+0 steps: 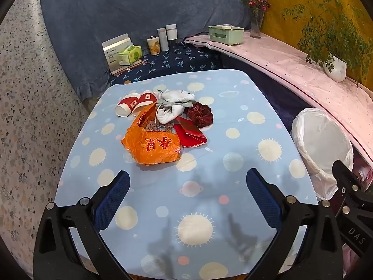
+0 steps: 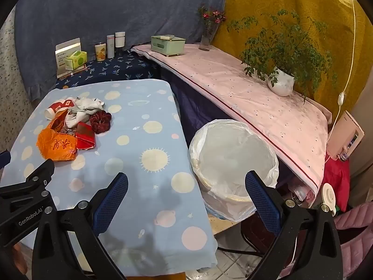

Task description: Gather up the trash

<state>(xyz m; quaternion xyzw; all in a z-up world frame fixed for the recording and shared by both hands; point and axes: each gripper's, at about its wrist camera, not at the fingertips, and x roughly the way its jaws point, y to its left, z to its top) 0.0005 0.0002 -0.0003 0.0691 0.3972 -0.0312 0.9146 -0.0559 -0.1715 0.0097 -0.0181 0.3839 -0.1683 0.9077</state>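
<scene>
table (image 1: 233,93) under blue cloth (image 1: 163,198), trash pile (image 1: 160,121)

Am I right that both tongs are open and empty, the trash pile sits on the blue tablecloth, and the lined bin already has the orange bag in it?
Not quite. The orange bag lies on the blue tablecloth with the pile; the right wrist view shows the lined bin holding nothing. Both the left tongs and right tongs are open and empty.

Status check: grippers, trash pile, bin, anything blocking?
Left gripper and right gripper open, empty. Trash pile untouched on table. Lined bin empty. Path clear.
</scene>
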